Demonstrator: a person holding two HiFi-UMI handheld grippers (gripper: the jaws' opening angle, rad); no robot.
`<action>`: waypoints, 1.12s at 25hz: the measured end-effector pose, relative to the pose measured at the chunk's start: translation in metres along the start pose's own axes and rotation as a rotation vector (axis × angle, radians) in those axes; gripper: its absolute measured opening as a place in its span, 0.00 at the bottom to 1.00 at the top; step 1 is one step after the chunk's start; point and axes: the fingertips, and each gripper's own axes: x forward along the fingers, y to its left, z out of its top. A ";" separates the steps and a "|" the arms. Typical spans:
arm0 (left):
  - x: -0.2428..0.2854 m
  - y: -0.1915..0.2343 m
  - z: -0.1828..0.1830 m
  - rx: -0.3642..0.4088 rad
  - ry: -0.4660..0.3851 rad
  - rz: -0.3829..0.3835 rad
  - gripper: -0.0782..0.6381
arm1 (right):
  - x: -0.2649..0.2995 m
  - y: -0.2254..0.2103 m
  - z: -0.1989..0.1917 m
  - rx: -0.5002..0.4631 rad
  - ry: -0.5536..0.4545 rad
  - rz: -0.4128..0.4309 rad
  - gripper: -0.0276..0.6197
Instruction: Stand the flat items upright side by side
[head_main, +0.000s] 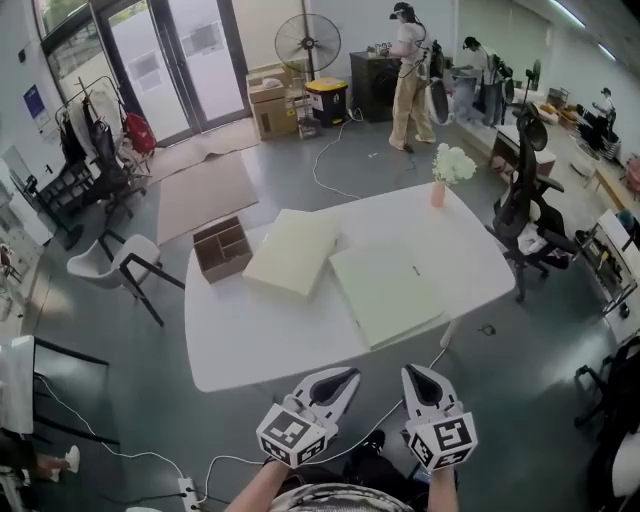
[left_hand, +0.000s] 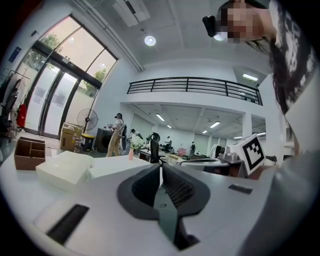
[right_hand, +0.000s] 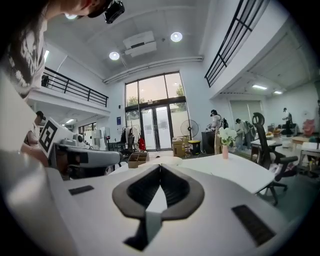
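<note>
Two pale flat slabs lie on the white table (head_main: 240, 340). The thicker cream slab (head_main: 293, 251) rests at the middle left; it shows again as a cream slab (left_hand: 62, 170) in the left gripper view. The thinner greenish slab (head_main: 385, 290) lies to its right, partly over the table's near edge. Both grippers hang short of the table's near edge, close to my body. My left gripper (head_main: 345, 377) is shut and empty, and so is my right gripper (head_main: 418, 374). Each gripper view shows its jaws meeting at the tips, left gripper (left_hand: 160, 165) and right gripper (right_hand: 160, 166).
A brown compartment box (head_main: 222, 248) stands at the table's left end. A pink vase with white flowers (head_main: 440, 185) sits at the far right corner. A white chair (head_main: 120, 262) stands left of the table, a black office chair (head_main: 525, 205) to the right. Cables trail on the floor.
</note>
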 end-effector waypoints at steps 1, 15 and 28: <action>0.009 -0.001 0.000 0.005 0.005 0.008 0.14 | 0.001 -0.011 0.001 0.008 -0.003 0.009 0.04; 0.037 0.004 0.001 0.012 0.010 0.177 0.14 | 0.025 -0.057 -0.003 0.038 -0.010 0.145 0.04; 0.055 0.035 -0.005 -0.022 0.030 0.224 0.14 | 0.045 -0.081 -0.024 0.094 0.043 0.148 0.05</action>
